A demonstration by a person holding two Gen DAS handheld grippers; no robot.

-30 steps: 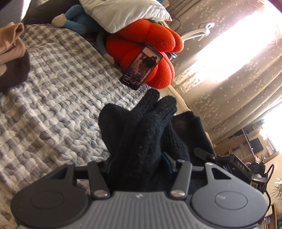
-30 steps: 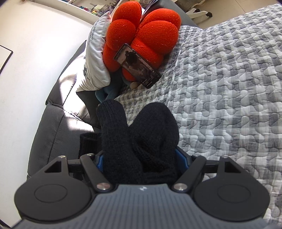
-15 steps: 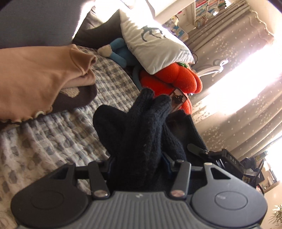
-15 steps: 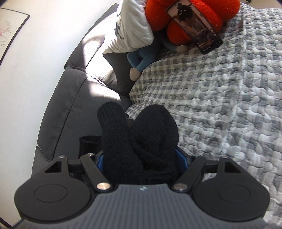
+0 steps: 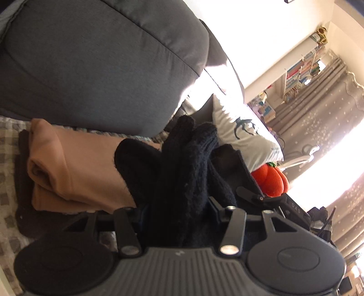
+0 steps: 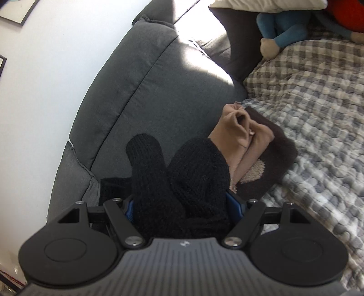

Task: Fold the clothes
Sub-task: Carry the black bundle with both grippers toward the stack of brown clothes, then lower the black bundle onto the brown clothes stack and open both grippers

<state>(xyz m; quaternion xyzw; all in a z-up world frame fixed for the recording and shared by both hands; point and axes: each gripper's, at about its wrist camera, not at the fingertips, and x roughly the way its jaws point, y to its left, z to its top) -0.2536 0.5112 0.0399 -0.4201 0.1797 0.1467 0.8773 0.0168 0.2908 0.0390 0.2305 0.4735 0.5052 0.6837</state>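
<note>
Left wrist cam: sits low behind black knit bundle point(image 5: 182, 173), v. close, looks fwd + tilted at folded tan fleece top point(image 5: 75, 168) & grey sofa back cushion point(image 5: 95, 59). Right wrist cam: same low, close spot, looks down at same tan top point(image 6: 241, 136), cushion point(image 6: 145, 91) & grey checked quilt point(image 6: 318, 118).

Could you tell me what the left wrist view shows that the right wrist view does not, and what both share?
Only the left wrist view shows the curtains, a bookshelf and an orange plush. Only the right wrist view shows a blue plush toy and a picture frame on the wall. Both show black knit fabric bunched in a claw, the folded tan garment on a dark one, the grey sofa back and the checked quilt.
</note>
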